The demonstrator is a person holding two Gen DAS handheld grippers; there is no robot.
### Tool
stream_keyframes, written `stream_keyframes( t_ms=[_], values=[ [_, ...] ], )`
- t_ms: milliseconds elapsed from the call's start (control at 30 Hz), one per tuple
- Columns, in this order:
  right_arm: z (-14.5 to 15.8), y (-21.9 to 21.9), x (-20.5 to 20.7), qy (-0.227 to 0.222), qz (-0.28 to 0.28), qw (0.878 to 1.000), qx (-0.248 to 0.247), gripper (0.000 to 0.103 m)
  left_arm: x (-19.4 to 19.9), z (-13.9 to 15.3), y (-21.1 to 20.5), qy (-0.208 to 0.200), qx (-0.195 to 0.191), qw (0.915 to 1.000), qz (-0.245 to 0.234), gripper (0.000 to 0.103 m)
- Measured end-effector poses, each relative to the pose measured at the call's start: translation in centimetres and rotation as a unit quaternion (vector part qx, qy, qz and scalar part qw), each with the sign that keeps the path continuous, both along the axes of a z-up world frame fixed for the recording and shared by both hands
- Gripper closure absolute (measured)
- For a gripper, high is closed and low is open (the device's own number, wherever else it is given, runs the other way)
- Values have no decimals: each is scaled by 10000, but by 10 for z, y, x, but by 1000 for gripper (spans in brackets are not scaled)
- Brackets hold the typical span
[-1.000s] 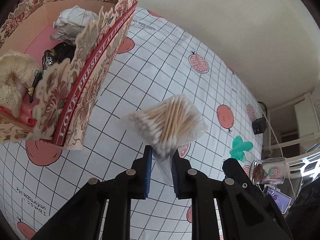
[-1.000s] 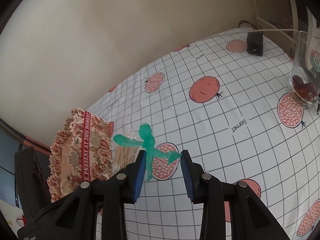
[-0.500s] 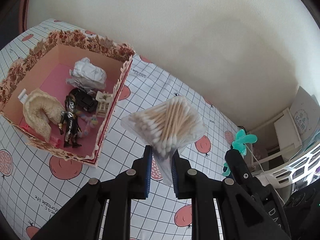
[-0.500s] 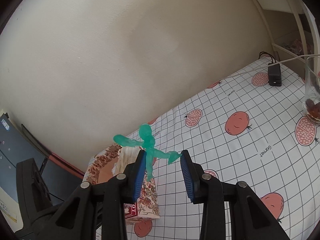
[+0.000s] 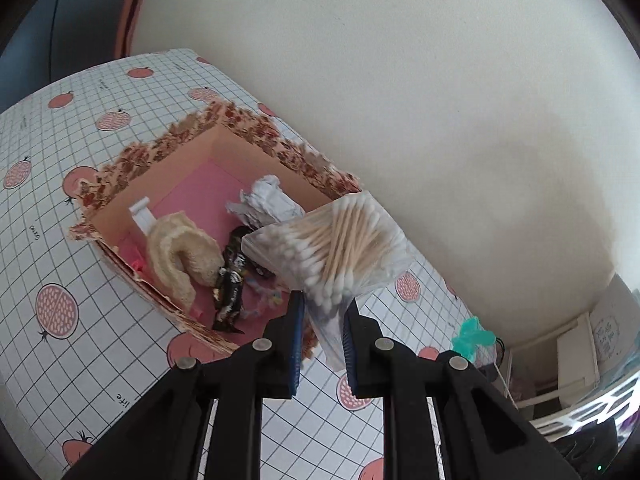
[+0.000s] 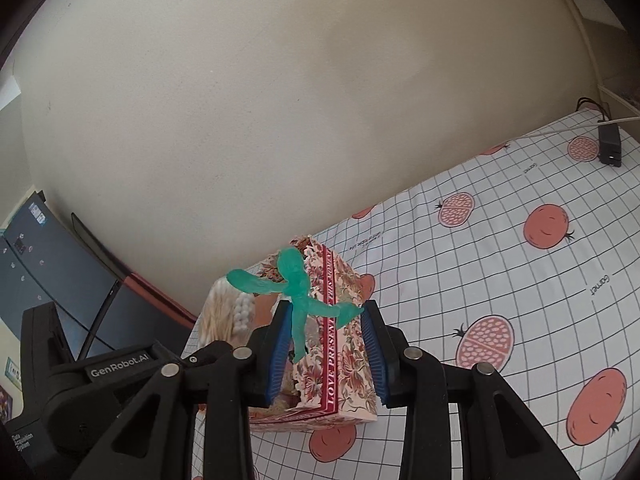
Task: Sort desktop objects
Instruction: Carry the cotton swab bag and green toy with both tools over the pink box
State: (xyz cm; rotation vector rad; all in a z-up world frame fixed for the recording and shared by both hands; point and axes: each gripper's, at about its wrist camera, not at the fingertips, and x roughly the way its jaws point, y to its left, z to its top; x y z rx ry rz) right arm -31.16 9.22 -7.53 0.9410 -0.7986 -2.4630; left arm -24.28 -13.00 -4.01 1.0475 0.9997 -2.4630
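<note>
Since a second ago both tongs have risen and the box (image 5: pixel 224 148) has swung from the frame's edge to lie under the swabs. Left tongs (image 5: pixel 322 332) pinch narrowly the tail of a clear, crinkled swab bag (image 5: pixel 336 240), full of wooden sticks with white cotton tips, hanging over the box's near corner. Right tongs (image 6: pixel 326 344), half closed, hold a soft, translucent green figure (image 6: pixel 298 288) by its legs, arms spread, just above the box. That box is card, pink inside, with a scalloped floral rim and a red lettered band; in it lie a knitted cream piece (image 5: pixel 180 248), a dark shiny figurine (image 5: pixel 230 280) and crumpled paper (image 5: pixel 268 204). Beneath the box, the bench (image 6: pixel 520 280) wears a grid cloth printed with pomegranates; beyond it stands a plain cream wall (image 6: pixel 280 100).
</note>
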Motion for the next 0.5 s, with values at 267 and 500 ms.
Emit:
stream_keyframes(
  t_ms=[267, 500],
  values=[
    [-4, -35, 4, 15, 326, 9993, 184, 66, 11, -11, -37, -102, 195, 9977, 641, 85],
    [-13, -53, 1, -58, 516, 9984, 239, 66, 13, -22, -55, -301, 301, 9957, 821, 85]
  ],
)
